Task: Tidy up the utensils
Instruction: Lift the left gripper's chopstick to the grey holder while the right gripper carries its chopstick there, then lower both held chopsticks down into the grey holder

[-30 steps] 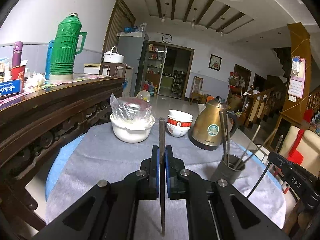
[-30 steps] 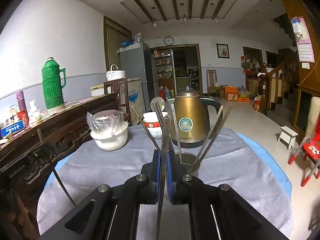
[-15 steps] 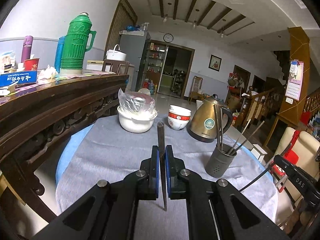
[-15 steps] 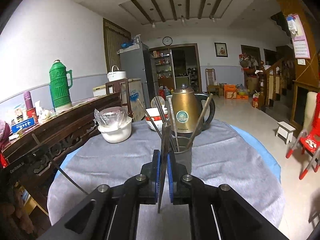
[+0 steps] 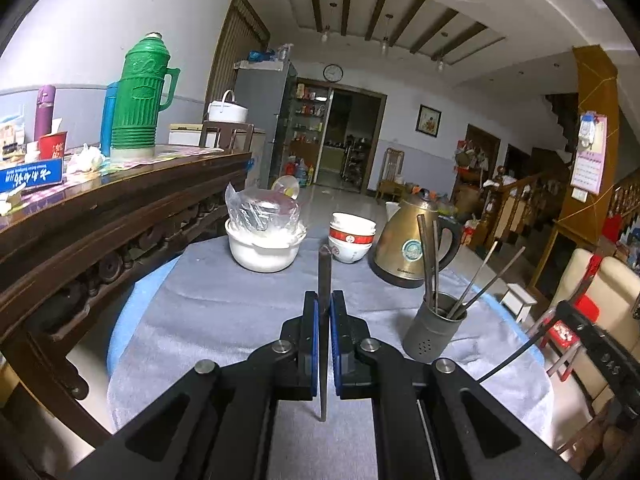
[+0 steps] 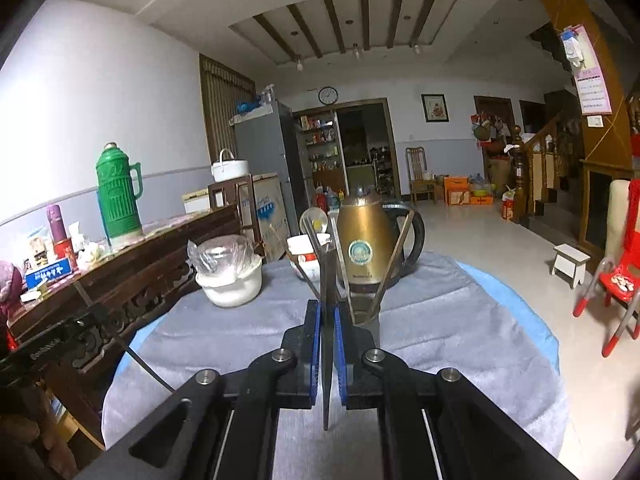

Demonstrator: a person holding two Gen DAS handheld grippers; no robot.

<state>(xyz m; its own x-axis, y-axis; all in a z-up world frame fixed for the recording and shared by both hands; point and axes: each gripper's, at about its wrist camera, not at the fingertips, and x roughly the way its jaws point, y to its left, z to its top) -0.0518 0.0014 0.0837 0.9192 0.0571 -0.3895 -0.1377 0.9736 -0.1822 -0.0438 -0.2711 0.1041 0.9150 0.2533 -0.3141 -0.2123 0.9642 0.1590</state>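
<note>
Above the cloth-covered tabletop (image 5: pixel 224 312), we hold one thin metal utensil in each hand-held gripper: the left hand-held gripper (image 5: pixel 324 312) clamped on its utensil (image 5: pixel 324 276), the right hand-held gripper (image 6: pixel 328 320) clamped on another (image 6: pixel 329 280), near the grey utensil holder (image 5: pixel 434 332) beside the gold kettle (image 5: pixel 408 240).

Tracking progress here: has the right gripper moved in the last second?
Yes. The right gripper has backed away from the kettle, which now looks smaller in its view.
</note>
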